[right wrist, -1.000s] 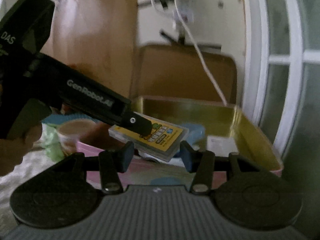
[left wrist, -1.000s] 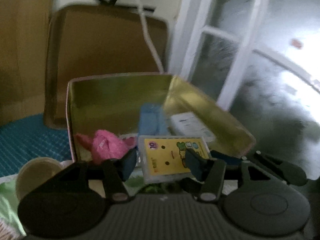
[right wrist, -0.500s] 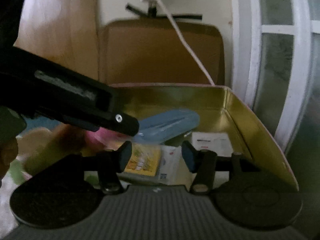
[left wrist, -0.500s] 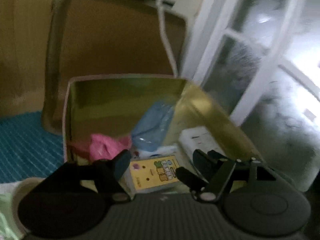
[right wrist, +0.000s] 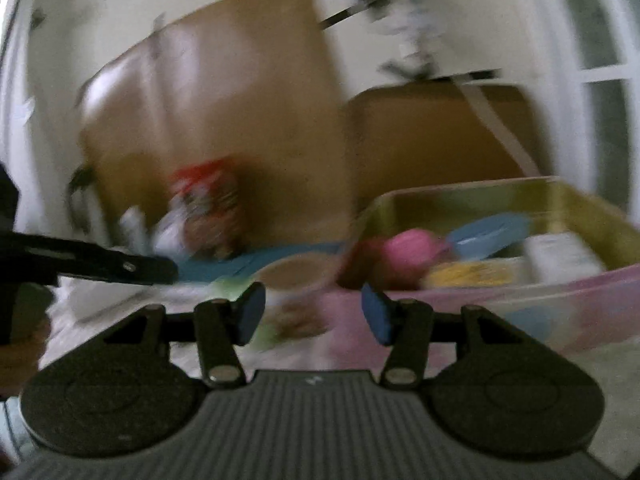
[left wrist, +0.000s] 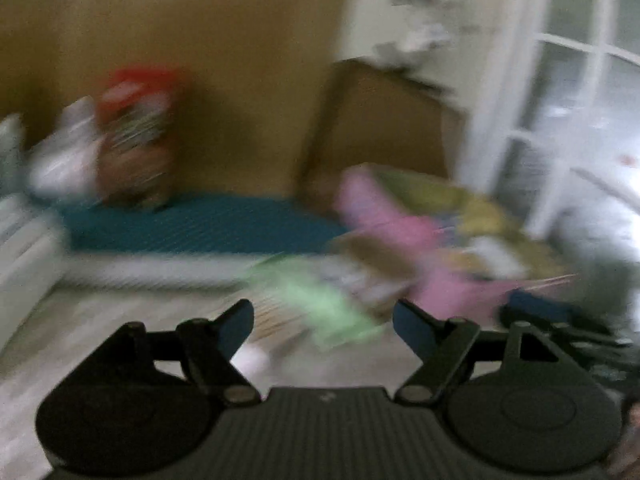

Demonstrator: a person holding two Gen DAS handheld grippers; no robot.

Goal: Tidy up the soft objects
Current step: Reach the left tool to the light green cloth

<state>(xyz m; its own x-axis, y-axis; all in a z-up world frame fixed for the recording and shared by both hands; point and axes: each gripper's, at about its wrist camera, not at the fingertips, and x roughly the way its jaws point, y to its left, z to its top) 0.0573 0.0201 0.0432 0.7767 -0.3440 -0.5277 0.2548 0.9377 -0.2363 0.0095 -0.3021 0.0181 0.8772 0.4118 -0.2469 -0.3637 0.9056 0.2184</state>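
Dim, motion-smeared fisheye views; window glare at right.

left: my left gripper [left wrist: 323,320] points forward and downward, jaws opening, nothing between the pads | right: my right gripper [right wrist: 313,312] sits nearly level, jaws closing, apparently empty though the frame is blurred | my left gripper's black body [right wrist: 92,266] shows at the right view's left edge

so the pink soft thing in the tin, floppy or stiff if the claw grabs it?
Likely floppy: the pink bundle looks bunched and rounded in the tin, like crumpled cloth or plastic, though the blur hides detail. Probably light, since it sits heaped above the flat packs. It should squash under a pinch, not roll or slip.
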